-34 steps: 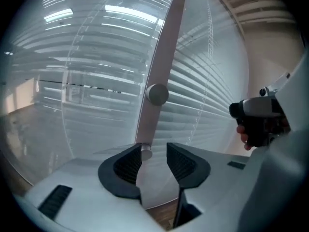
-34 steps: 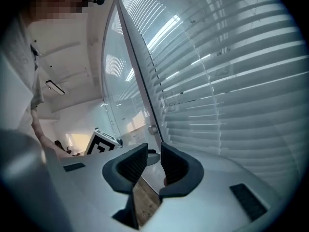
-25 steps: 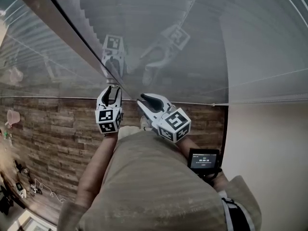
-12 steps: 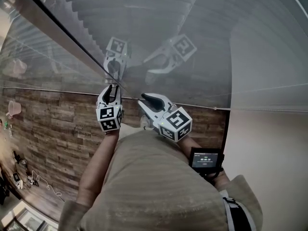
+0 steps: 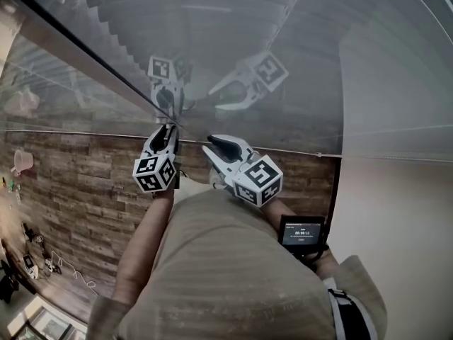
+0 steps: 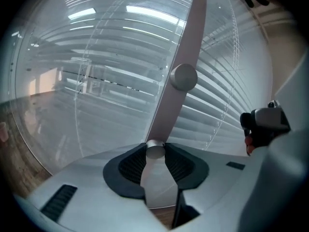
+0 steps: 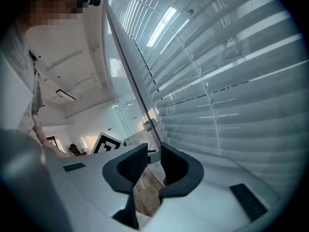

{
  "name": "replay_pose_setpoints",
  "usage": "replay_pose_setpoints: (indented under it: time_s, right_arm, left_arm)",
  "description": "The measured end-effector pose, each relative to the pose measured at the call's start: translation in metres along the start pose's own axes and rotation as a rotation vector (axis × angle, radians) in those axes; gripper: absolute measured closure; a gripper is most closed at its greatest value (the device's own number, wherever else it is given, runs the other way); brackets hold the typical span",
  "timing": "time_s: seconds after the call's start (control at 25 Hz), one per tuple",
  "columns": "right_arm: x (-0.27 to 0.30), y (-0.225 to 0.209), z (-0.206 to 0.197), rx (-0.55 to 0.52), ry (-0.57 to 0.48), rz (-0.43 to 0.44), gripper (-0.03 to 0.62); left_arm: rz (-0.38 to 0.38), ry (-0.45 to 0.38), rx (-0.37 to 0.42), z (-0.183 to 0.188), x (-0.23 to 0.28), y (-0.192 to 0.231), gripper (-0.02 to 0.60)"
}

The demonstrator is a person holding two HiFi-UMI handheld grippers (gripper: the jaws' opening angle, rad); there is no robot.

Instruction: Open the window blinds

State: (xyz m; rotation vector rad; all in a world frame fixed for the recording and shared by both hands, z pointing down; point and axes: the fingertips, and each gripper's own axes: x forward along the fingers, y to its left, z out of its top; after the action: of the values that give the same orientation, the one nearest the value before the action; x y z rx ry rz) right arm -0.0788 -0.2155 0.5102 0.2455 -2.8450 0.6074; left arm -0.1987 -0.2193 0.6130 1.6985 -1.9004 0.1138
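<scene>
Head view: blinds (image 5: pixel 212 20) sit behind reflective glass, slat angle hard to judge. The left gripper (image 5: pixel 170 127) tips meet a dark bar (image 5: pixel 92 59), and what they grip is hidden. The right gripper (image 5: pixel 211 146) is just beside it.
Left gripper view: jaws pinch a small round knob (image 6: pixel 155 150) on the bar. Blinds fill the glass beyond, on both sides.
Right gripper view: jaws spread with nothing between them. The bar shows edge-on as a thin line ahead, with blinds to its right. The top-left corner is blurred.
</scene>
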Motion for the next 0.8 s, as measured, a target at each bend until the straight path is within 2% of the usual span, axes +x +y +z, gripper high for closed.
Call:
replay_pose_setpoints:
  time_s: [0.16, 0.6, 0.8]
  right_arm:
    - [0.0, 0.003, 0.012, -0.002, 0.002, -0.006, 0.522]
    - [-0.001, -0.002, 0.009, -0.013, 0.014, -0.011, 0.522]
    - [0.001, -0.001, 0.016, -0.03, 0.022, -0.013, 0.522]
  left_arm:
    - [-0.03, -0.001, -0.064, 0.011, -0.003, -0.003, 0.446]
    - [-0.133, -0.015, -0.229, 0.01, 0.0, -0.002, 0.446]
    - [-0.197, -0.037, -0.379, 0.021, -0.002, -0.002, 0.446]
